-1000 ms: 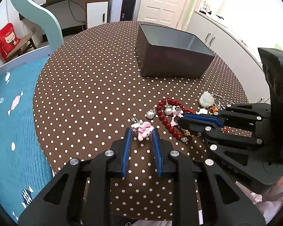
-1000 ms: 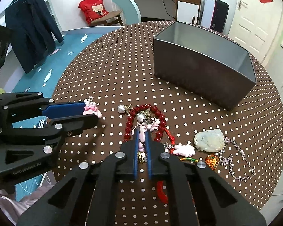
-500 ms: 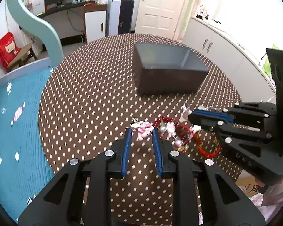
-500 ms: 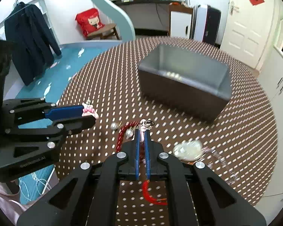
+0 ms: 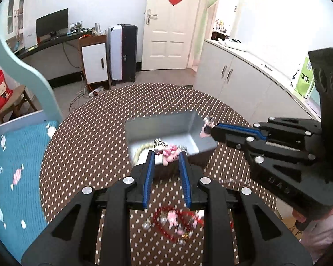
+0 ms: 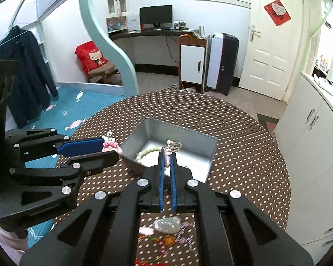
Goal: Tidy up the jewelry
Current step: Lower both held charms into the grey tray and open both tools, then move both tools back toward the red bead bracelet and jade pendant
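I have 2 charms in the air, 1 per gripper, both headed for the tin [image 5: 166, 130]. My left gripper [image 5: 166, 161] is clamped on a pink charm [image 5: 169, 151]; the charm sits across the fingertips, its metal clip [image 5: 158, 142] pointing up and away from me, toward the tin. My right gripper [image 6: 167, 161] is squeezed nearly flat on a thinner pink charm [image 6: 167, 157], whose long axis runs along the fingers, with its ring [image 6: 174, 145] sticking out past the tips over the tin.

The relation that matters: the tin lies ahead of and below both sets of fingers. From the right wrist view, the right tips look already over the open interior, above a pale bead strand [image 6: 147, 151] lying inside. The left charm appears near the tin's near wall, not clearly past it, so I judge the right hand nearer to a drop. The tin's long axis runs across my view, so either hand has room.

The red bracelet [image 5: 177, 221] and other pieces remain on the dotted table [image 5: 88, 146], blurred below the fingers.
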{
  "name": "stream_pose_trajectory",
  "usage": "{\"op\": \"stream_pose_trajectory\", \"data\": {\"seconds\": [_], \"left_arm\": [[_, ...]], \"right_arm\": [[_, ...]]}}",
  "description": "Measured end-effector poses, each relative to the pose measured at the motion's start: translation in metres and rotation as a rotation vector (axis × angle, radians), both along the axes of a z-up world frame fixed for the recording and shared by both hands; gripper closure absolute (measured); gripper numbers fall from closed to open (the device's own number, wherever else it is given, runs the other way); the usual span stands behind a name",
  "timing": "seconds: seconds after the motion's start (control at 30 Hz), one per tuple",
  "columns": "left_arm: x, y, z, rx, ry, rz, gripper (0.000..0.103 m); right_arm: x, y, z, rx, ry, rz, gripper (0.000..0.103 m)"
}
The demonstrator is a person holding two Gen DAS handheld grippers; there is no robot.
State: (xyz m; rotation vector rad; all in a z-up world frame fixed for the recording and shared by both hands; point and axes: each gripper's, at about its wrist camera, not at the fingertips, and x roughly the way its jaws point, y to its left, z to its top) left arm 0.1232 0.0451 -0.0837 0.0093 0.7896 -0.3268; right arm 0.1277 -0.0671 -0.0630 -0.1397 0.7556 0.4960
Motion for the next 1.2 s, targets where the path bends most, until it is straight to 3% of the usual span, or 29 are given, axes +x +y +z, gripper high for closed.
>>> {"op": "stream_pose_trajectory", "data": {"seconds": [0.4, 0.63, 0.67, 0.7, 0.8, 0.87, 1.2], "left_arm": [[0.066, -0.021, -0.039, 0.028, 0.131, 0.007, 0.080], [0.085, -0.027, -0.049, 0.052, 0.153, 0.008, 0.079], [0.086, -0.027, -0.048, 0.063, 0.150, 0.017, 0.077], [0.086, -0.026, -0.048, 0.072, 0.148, 0.025, 0.075], [0.085, -0.022, -0.047, 0.085, 0.142, 0.056, 0.059], [0.083, -0.018, -0.048, 0.081, 0.145, 0.076, 0.050], [0.071, -0.018, -0.041, 0.093, 0.128, 0.107, 0.050]], "right_arm": [[0.049, -0.007, -0.038, 0.003, 0.132, -0.012, 0.099], [0.050, -0.005, -0.038, 0.017, 0.144, -0.014, 0.095], [0.049, -0.006, -0.035, 0.020, 0.137, -0.019, 0.091], [0.049, -0.008, -0.033, 0.022, 0.129, -0.024, 0.077], [0.045, -0.018, -0.025, 0.002, 0.082, -0.080, 0.050], [0.046, -0.024, -0.025, 0.005, 0.083, -0.100, 0.044], [0.037, -0.039, -0.025, 0.003, 0.089, -0.147, 0.043]]}}
